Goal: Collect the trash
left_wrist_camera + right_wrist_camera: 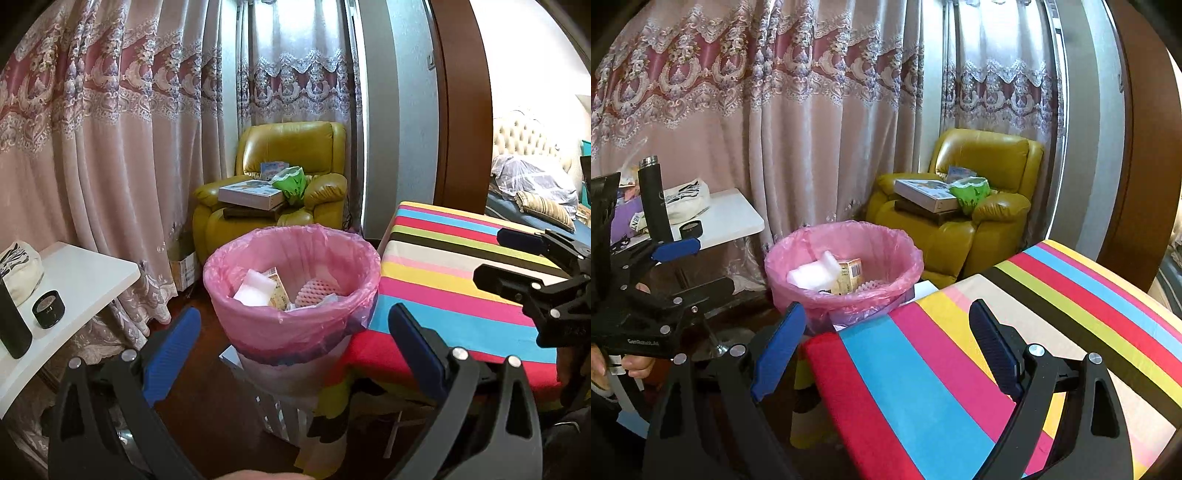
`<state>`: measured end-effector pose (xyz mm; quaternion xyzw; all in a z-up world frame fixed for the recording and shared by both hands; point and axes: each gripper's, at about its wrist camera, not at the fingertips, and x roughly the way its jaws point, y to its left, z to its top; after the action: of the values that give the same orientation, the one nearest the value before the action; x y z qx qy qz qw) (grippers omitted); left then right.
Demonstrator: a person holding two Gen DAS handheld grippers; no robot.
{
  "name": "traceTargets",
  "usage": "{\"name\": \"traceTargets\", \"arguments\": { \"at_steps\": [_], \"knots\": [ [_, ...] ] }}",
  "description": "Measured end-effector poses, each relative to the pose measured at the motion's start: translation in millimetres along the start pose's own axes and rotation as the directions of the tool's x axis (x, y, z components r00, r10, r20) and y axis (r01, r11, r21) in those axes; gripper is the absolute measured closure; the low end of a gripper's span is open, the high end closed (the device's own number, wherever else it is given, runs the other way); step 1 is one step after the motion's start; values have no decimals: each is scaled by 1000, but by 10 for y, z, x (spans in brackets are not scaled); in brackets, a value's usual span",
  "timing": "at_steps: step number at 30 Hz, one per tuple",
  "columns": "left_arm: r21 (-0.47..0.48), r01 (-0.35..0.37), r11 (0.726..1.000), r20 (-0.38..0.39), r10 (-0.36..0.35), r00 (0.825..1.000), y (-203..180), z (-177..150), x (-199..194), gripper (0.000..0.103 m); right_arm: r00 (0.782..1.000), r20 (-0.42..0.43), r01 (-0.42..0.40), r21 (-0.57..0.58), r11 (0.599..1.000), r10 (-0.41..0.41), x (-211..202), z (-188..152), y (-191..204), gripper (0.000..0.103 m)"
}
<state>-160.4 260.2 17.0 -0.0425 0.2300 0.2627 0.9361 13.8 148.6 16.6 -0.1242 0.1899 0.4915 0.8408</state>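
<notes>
- Both tools hang empty over a striped worktop (1015, 332) with the bin (291, 291) ahead: the left tool (295, 347), jaws wide, points straight at the bin's near rim, while the right tool (886, 350), jaws also wide with nothing between them, sits over the worktop's near-left corner and has the bin ahead and to its left.
- The left hand looks the nearer to the bin, which stands just beyond the worktop's left edge, its pink liner (846, 240) folded over the rim.
- Trash already lies inside: a white foam piece (255, 288), a small carton (849, 273) and a pink foam net (319, 290), each lying loose and tilted, with no common long axis.
- No loose trash shows on the striped cloth, so the next piece to collect cannot be told from here.
- To the left stands a white side table (731, 221) carrying a black bottle (655, 199), a tape roll (690, 229) and a cloth bag (687, 201).
- Behind, a yellow armchair (986, 214) holds boxes and a green bag (971, 194), against long lace-trimmed curtains (812, 129).
</notes>
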Motion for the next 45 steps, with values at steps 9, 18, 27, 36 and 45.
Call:
{"name": "traceTargets", "arguments": {
  "at_steps": [9,18,27,36,45],
  "knots": [
    [2,0,1000,4,0,1000,11,-3,-1,5,1000,12,-2,-16,1000,2,-27,-21,53,19],
    [5,2,1000,5,-2,1000,6,-9,4,5,1000,10,-5,-10,1000,5,-1,-21,50,19],
    [4,4,1000,5,-4,1000,5,-12,10,5,1000,3,-11,-13,1000,11,41,-23,77,19],
    [7,5,1000,6,-5,1000,4,-4,16,5,1000,1,-12,-7,1000,12,63,-25,85,19],
    [5,7,1000,1,-7,1000,14,0,31,5,1000,-1,-14,-5,1000,14,68,-36,89,19]
  ]
}}
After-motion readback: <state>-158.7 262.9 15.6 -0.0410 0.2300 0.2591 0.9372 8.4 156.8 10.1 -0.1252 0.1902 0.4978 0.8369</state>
